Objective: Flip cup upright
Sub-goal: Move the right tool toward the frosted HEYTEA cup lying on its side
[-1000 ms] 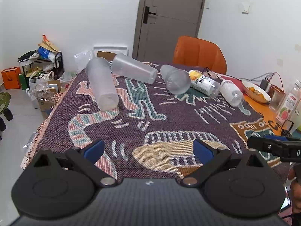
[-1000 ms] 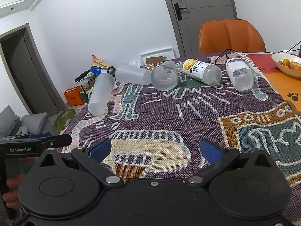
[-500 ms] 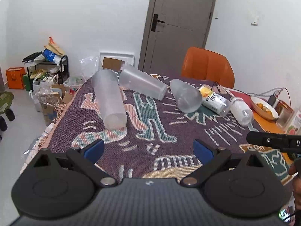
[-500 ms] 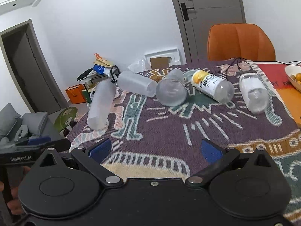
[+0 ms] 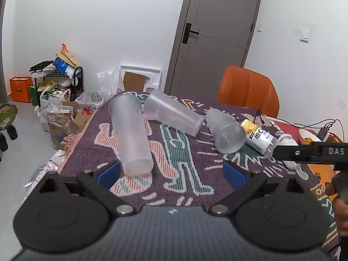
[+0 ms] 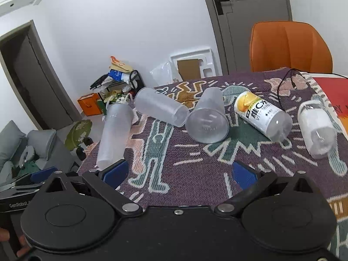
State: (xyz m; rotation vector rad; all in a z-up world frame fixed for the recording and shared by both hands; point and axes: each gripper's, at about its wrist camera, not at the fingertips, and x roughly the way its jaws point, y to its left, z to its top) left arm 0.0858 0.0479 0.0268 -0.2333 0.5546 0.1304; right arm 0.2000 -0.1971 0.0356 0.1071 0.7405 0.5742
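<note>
Three frosted translucent plastic cups are lying on their sides on the patterned purple woven cloth (image 5: 174, 163) covering the tabletop: tall one (image 5: 130, 134), middle one (image 5: 171, 112), short one (image 5: 225, 131); left claw (image 5: 171, 173) and right claw (image 6: 179, 173) are both hovering wide open, gripping nothing

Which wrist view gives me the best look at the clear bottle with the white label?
Right wrist. The clear bottle with the white label lies on its side there, whole and unobstructed. In the left wrist view the right gripper's body crosses it, leaving only parts visible.
</note>
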